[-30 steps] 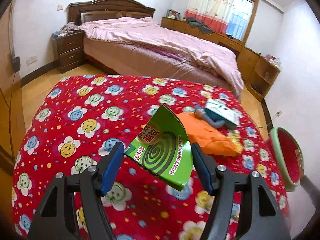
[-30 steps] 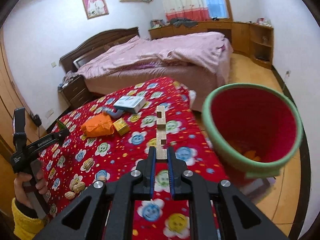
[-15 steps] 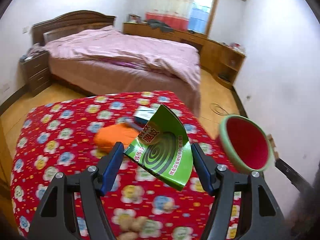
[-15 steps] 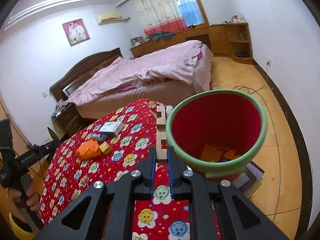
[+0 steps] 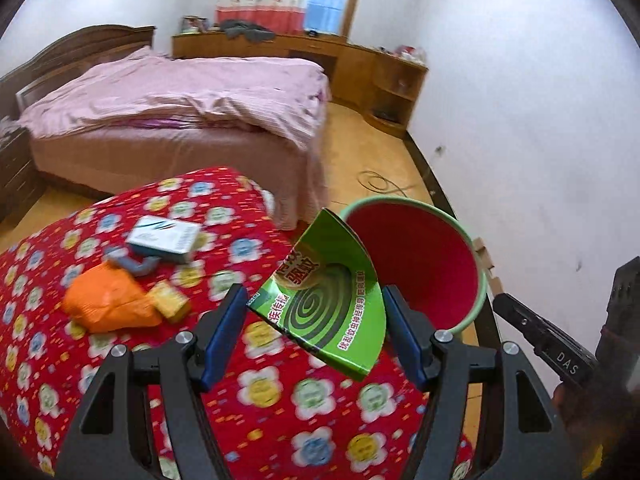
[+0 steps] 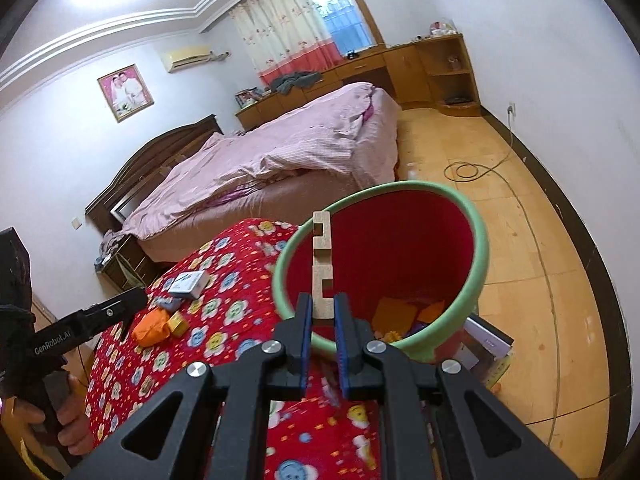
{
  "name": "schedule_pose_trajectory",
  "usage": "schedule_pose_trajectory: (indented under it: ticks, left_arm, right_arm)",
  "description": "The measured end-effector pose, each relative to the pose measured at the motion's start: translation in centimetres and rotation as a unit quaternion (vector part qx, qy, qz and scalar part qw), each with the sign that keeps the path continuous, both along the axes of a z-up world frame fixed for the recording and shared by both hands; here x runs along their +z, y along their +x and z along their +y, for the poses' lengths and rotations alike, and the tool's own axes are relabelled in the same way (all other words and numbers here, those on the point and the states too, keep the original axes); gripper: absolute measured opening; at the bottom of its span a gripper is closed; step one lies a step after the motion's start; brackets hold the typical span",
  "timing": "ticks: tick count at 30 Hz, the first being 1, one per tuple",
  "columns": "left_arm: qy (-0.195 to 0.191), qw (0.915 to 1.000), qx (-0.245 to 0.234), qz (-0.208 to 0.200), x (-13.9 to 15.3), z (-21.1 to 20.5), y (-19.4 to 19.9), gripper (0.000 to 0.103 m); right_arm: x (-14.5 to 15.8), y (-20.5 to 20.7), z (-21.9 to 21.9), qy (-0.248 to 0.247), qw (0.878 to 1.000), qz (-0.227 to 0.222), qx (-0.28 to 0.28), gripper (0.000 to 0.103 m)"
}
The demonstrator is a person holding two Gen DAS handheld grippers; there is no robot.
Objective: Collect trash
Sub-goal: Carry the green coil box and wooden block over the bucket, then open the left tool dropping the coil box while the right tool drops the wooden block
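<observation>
Left gripper: its jaws stand wide and are closed on the green carton piece; the two blue pads press on the carton's left and right edges.
Green carton piece: a curved, fan-shaped card with a dark spiral print. It stands tilted between the fingers, its upper tip in front of the bin's near rim, its lower part above the red cloth.
Right gripper: its jaws are almost together and clamp the bottom end of the notched wooden strip.
Notched wooden strip: pale, thin, upright. It rises from the pads and its top is seen at the rim of the bin.
Bin: round, green rim, red inside, tilted toward the cameras. At its bottom lie orange papers and some small coloured bits that I cannot identify.
On the cloth: a white box, a grey object, an orange bag and a small yellow box, close together and well apart from both grippers.
Edges: the bin stands just beside the cloth's edge; flat papers or books lie by its foot.
Open room: wooden floor beyond the bin, with a thin cable lying on it; the bed is further back.
</observation>
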State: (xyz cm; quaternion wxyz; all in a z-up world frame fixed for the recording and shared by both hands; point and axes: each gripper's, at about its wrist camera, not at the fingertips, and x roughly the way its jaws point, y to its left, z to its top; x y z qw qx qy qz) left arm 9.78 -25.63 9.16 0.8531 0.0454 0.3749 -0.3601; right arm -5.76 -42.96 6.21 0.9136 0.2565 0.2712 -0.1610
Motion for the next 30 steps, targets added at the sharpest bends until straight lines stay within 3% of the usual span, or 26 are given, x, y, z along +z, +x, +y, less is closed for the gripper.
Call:
schedule_pose_trajectory:
  ticks: [14,21,30]
  left_arm:
    - [0.043,0.9963,-0.071,0.021,-4.0,-10.1,0.2,0.068]
    - [0.047,0.9943,-0.087,0.041,-5.8,-12.0,0.8,0.068]
    - [0.046,0.9944,-0.089,0.036,-6.4,-12.8,0.7,0.069]
  right_arm:
    - [-2.8,0.5,-5.7,0.02,0.999,0.021,-0.038,0.013]
    - [-4.0,1.3,-6.8,0.029,0.998,0.032,-0.046,0.013]
    - [-4.4,2.0,-7.5,0.038,0.998,0.033,-0.049,0.016]
